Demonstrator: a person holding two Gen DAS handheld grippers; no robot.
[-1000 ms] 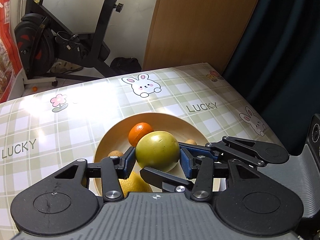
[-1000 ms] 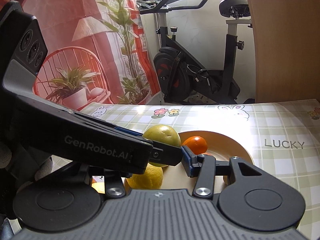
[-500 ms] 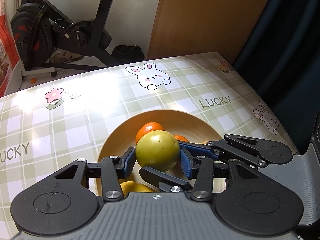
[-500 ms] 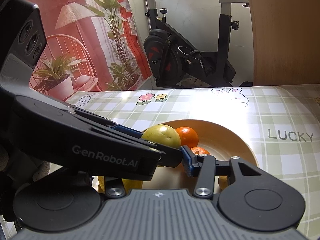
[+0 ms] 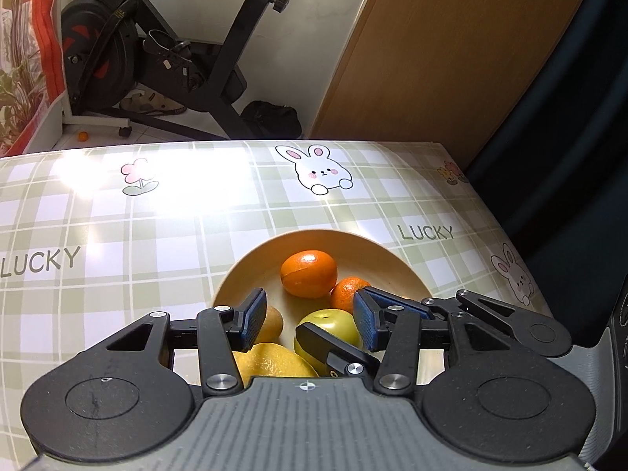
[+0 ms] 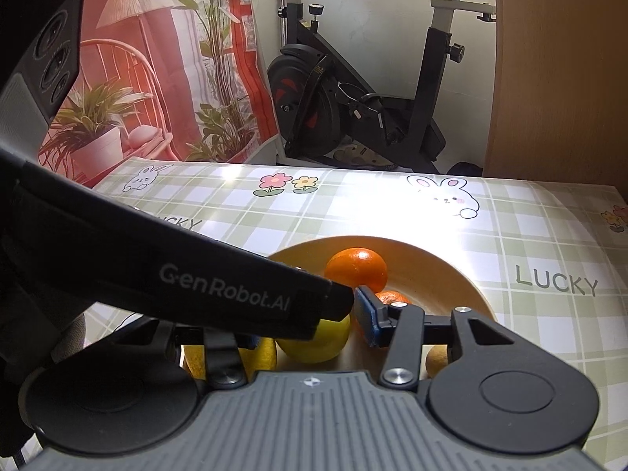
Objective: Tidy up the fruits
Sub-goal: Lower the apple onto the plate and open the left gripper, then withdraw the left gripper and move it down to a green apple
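Nearest the left camera, the left gripper point(image 5: 306, 316) is hovering with fingers parted and empty over the bowl point(image 5: 396, 263). Below, the apple point(image 5: 333, 324) is sitting between a lemon point(image 5: 271, 361) and oranges point(image 5: 309, 273). The right gripper point(image 6: 310, 324) is holding nothing visible; its left finger is hidden.

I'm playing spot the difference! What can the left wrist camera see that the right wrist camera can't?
Only the left wrist view shows the dark blue curtain and a tiny orange thing on the floor by the bike.

Only the right wrist view shows the red picture cloth with plants on it, and a pink and yellow flower pair printed on the table.

Both show the exercise bike, the checked tablecloth, the bowl, the big orange and the green apple.
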